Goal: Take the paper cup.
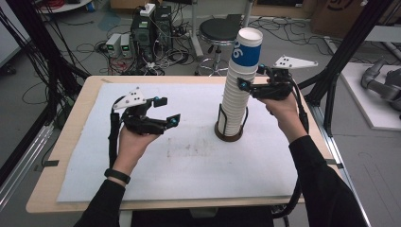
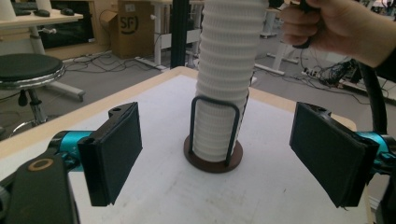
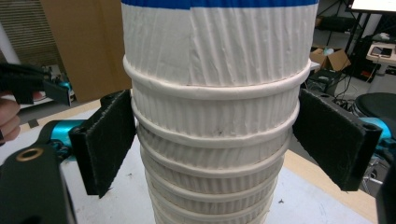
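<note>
Near the table's point(image 1: 71, 156) far right edge, the tall stack of ribbed white paper cups point(image 1: 236, 101), light and crushable, sits gently clamped high up by the right gripper point(image 1: 249, 86), while the left gripper point(image 1: 169, 111) gapes empty.

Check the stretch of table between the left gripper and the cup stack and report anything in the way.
Nothing visible blocks it. The left gripper faces the cup stack across bare white mat, jaws open. The stack sits in a wire holder, and the right gripper straddles it higher up.
</note>
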A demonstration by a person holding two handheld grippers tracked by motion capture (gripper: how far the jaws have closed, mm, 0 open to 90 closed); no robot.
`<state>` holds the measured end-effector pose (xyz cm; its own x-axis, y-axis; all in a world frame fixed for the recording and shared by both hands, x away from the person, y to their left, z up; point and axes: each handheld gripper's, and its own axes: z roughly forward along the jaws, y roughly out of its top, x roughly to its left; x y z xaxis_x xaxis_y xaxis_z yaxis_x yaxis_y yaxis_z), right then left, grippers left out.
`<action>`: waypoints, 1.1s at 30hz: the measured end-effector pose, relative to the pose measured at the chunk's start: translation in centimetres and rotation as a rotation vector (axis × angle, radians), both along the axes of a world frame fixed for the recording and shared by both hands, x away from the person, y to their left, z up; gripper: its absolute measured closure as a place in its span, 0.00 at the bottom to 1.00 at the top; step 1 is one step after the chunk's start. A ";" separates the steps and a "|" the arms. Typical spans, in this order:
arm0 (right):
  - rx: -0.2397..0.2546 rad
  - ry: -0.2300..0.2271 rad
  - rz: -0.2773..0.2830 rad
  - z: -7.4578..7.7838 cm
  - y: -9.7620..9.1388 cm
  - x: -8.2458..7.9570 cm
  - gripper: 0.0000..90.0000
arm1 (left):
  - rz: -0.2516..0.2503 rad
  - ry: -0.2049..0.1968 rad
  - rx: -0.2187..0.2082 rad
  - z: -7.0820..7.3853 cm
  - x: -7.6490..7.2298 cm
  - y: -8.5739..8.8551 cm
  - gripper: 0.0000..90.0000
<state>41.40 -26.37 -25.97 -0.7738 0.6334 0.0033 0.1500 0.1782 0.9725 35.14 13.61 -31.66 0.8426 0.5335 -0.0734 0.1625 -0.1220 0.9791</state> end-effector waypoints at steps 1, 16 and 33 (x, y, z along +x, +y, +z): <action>0.000 0.000 -0.001 0.0 0.0 0.0 0.16 | -0.003 -0.001 0.001 0.5 0.2 -0.4 0.19; 0.000 -0.001 0.001 0.0 -0.1 0.0 0.16 | -0.060 -0.040 -0.014 7.6 3.1 -5.5 0.19; -0.001 -0.003 0.001 0.0 0.0 0.0 0.16 | -0.100 -0.066 -0.029 13.3 6.0 -10.9 0.19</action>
<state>41.42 -26.42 -25.97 -0.7743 0.6328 0.0004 0.1474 0.1797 0.9726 41.19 2.68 -18.31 0.8951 0.4448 -0.0297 0.0857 -0.1063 0.9906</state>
